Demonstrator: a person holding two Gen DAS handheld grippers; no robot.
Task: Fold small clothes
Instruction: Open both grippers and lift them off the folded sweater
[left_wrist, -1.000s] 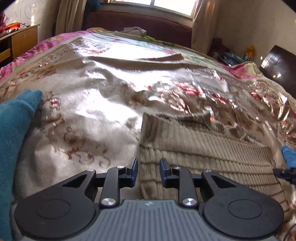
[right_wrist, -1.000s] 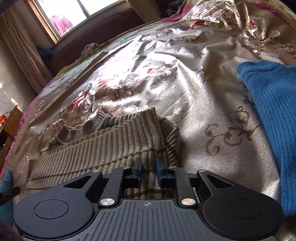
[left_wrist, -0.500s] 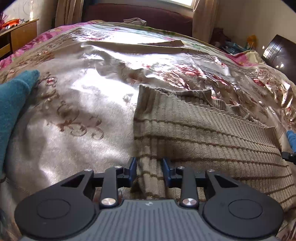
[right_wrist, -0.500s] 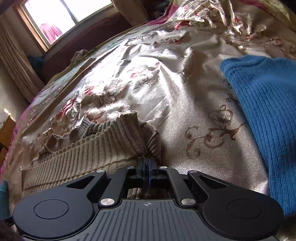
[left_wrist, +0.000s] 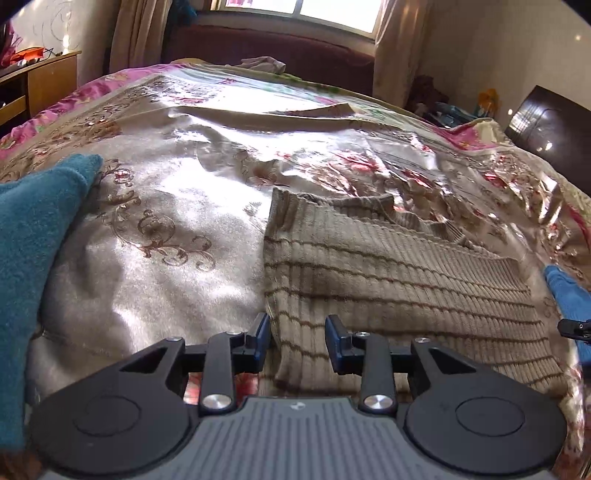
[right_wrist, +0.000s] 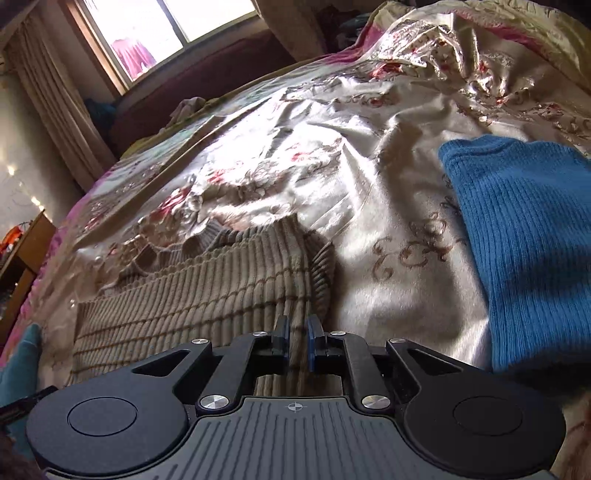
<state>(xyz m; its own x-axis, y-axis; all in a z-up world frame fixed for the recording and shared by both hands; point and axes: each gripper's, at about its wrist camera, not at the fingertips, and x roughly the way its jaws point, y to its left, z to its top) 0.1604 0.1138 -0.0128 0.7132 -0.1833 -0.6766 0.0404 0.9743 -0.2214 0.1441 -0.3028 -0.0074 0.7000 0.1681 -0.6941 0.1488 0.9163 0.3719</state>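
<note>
Right wrist view: my right gripper (right_wrist: 295, 341) is pinched on the near right edge of the beige ribbed sweater (right_wrist: 207, 295). My left gripper (left_wrist: 297, 341) stands apart, straddling its left edge, not clamped. The sweater lies on the bed (left_wrist: 177, 229), sleeves seemingly tucked in; the body fold remains. A blue knit (right_wrist: 524, 236) waits nearby.

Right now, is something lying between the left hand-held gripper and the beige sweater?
Nothing visible. The beige sweater edge already sits between the open jaws of the left hand-held gripper. The teal cloth lies off to the side.
</note>
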